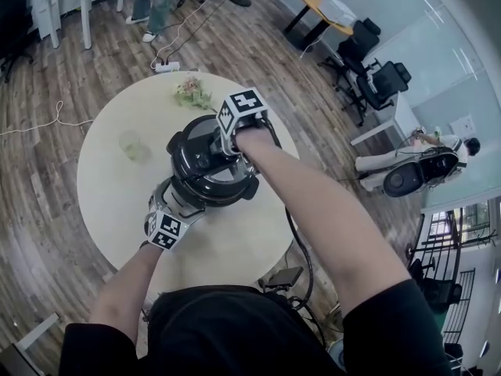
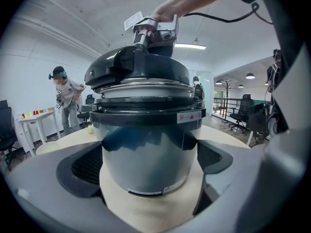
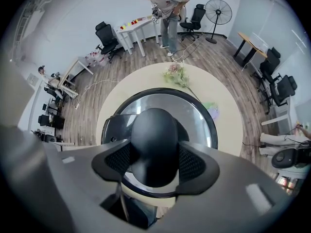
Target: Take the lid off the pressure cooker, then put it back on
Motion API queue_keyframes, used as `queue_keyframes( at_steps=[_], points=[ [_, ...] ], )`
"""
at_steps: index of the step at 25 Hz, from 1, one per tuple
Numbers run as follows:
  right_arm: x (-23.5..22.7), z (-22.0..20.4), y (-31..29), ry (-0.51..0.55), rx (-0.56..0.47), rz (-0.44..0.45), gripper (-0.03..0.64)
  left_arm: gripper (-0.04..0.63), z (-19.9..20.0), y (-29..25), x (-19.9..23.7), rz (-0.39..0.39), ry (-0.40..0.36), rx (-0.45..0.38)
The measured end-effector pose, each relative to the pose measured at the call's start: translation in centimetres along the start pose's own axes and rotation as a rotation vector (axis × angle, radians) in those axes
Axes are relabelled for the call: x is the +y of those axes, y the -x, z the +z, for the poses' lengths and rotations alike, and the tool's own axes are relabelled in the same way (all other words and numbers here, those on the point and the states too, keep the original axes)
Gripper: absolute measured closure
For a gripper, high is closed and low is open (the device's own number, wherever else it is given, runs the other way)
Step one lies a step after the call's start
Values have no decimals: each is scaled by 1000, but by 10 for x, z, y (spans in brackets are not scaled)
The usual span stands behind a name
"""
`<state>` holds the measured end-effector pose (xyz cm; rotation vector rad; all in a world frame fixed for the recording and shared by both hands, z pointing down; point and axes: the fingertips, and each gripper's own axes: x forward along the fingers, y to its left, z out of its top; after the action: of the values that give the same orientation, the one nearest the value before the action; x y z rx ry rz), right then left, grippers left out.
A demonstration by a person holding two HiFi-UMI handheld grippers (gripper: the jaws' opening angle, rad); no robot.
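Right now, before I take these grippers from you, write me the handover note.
Left claw: clamped round the shiny steel pressure cooker body, bracing it on the round beige table.
Right claw: pointing down, shut on the black rounded knob of the black domed lid.
Lid: on or just above the cooker's rim; seating cannot be told.
Done: unclear whether it has been off.
Left: seat it squarely, lock it, release both claws.

A small flower bunch lies near the upper edge of the round table. At the top of the right gripper view, a person stands left of a fan.
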<state>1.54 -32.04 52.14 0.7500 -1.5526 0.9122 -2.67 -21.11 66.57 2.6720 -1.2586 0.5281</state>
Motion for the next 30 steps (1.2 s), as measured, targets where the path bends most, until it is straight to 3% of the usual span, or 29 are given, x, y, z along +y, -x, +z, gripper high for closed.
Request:
queue_keyframes(
  at_steps=[13, 19, 30],
  points=[
    [12, -16, -20, 42, 43, -26, 333, 9, 0, 0, 1, 0, 2, 1],
    [14, -27, -26, 143, 81, -50, 333, 9, 1, 4, 0, 0, 3, 1],
    [11, -26, -32, 152, 134, -58, 331, 9, 3, 2, 0, -1, 4, -2]
  ],
)
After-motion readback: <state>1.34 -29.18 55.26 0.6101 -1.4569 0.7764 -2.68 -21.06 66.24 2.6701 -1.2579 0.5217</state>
